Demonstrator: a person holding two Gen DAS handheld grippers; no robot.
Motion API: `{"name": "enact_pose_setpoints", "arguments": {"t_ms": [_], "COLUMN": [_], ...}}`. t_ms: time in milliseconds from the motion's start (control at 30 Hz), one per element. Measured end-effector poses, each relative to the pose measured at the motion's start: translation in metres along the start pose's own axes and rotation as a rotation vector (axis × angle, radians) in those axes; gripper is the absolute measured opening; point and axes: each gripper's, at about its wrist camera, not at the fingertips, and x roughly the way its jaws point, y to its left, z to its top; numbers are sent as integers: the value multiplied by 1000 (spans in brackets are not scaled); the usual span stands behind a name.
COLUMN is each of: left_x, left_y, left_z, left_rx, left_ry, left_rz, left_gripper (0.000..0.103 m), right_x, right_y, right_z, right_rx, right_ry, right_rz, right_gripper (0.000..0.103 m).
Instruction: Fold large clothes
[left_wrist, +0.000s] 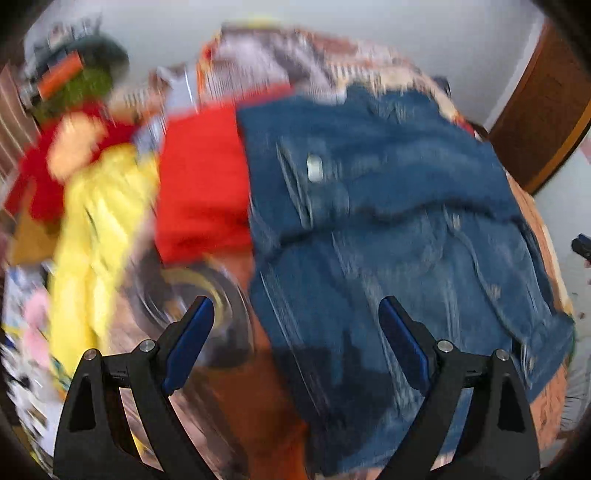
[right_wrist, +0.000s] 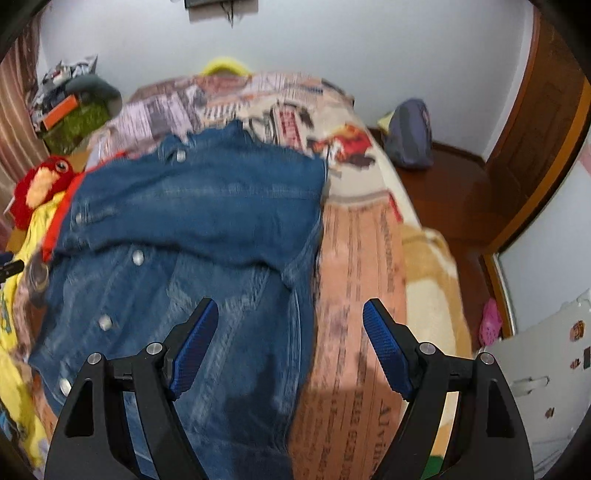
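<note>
Matt denim jacket (right_wrist: 192, 206), glossy wooden floor (right_wrist: 454, 199)

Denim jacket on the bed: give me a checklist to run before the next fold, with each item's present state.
1. Left gripper open and empty: ok.
2. Right gripper open and empty: ok.
3. Denim jacket lying on the bed cover, partly folded across its middle: ok.
4. Jacket apart from other clothes: not ok; the red garment lies against its edge, seemingly partly beneath it.
5. Yellow garment off the jacket: ok.
6. Sleeves tucked in flat: cannot tell; both views are blurred.
</note>
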Motion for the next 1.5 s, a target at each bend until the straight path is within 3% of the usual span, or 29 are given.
{"name": "enact_pose_setpoints", "arguments": {"t_ms": [100,333,467,600,700,833,867,1000,1067,1167,1267,1500], "left_x": [20,47,45,52,58,57,53,43,33,13,-12,-54], "left_y": [13,32,25,12,5,2,-2,-12,-10,-4,3,-8], "left_z": [-23,-58,-61,-70,-76,-79,-79,-76,-67,-57,-41,17], "left_rx": [-64,-238,-222,-208,-212,-259,-240,-198,-192,-202,-225,-175], "left_ry": [77,170,157,200,201,161,146,130,123,78,4,-153], "left_rz": [-68,-200,-215,-292,-285,-270,-256,-181,-175,-206,-288,-331], "left_gripper": [91,91,91,91,90,68,53,29,14,4,3,3], "right_x": [14,37,41,49,58,58,58,56,53,43,30,5], "right_y": [-7,-23,-34,-39,-33,-26,-25,-26,-21,-13,-7,-1], "right_z": [-15,-45,-54,-64,-72,-81,-82,-79,-72,-58,-40,5], "right_rx": [19,99,167,241,261,263,269,294,269,223,195,169], "right_ry": [73,159,175,196,219,161,156,174,167,127,71,-73], "right_rz": [40,45,77,169,251,291,310,366,375,379,401,432], "right_gripper": [78,78,78,78,74,59,49,11,11,11,11,10]}}
